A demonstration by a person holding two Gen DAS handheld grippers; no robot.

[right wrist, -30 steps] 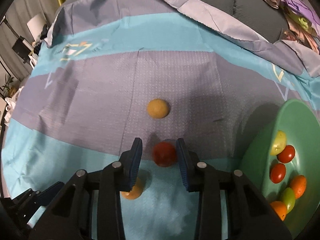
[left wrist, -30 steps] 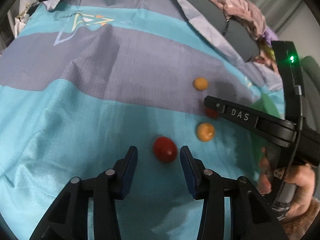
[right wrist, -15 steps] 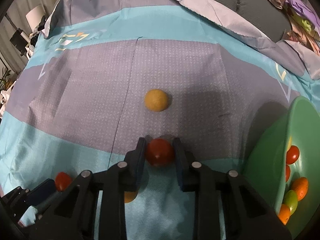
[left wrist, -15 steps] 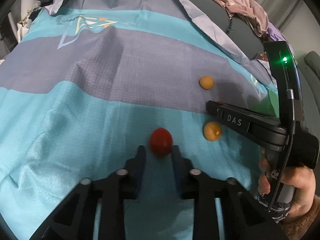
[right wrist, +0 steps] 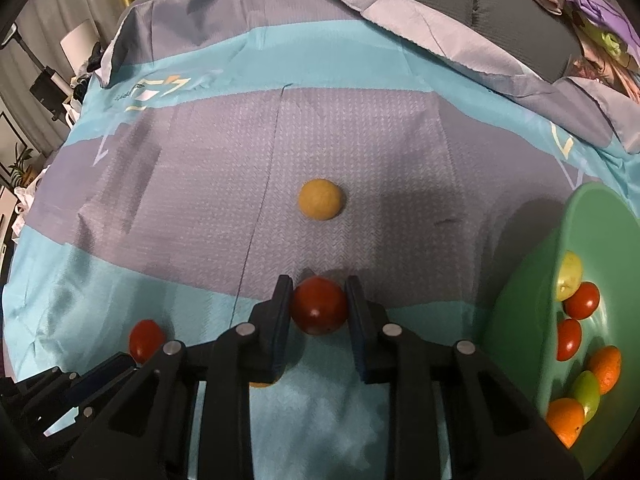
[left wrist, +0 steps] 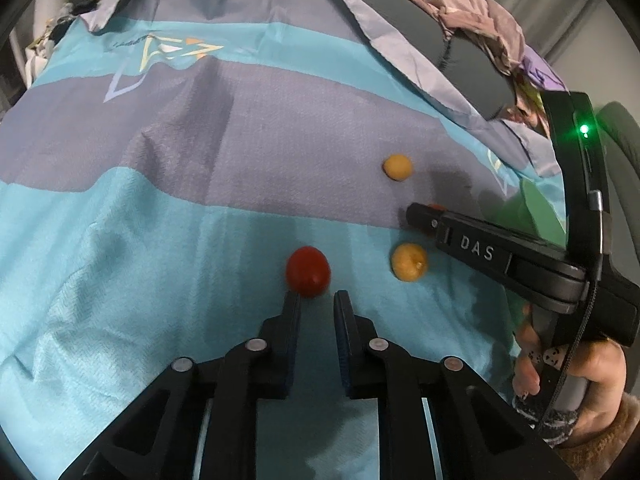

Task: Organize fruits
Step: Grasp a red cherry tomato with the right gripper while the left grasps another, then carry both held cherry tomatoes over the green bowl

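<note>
My right gripper (right wrist: pixel 319 294) is shut on a red tomato (right wrist: pixel 319 311) just above the cloth. The green bowl (right wrist: pixel 524 320) at the right holds several red, orange and green fruits. My left gripper (left wrist: pixel 316 300) has its jaws nearly closed with nothing between them; a second red tomato (left wrist: pixel 308 271) lies just past its tips, touching the left fingertip. That tomato also shows in the right wrist view (right wrist: pixel 147 339). A yellow fruit (left wrist: pixel 409 262) lies to its right and another yellow fruit (right wrist: pixel 321 199) lies farther back.
A blue and grey cloth (left wrist: pixel 160 208) covers the surface. Crumpled clothes (left wrist: pixel 480 20) lie at the back right. The right gripper's body (left wrist: pixel 520 264) and the hand holding it cross the right side of the left wrist view.
My left jaws closed from wide open while the tomato ended up ahead of the tips, not between them. My right jaws closed onto the other red tomato.
</note>
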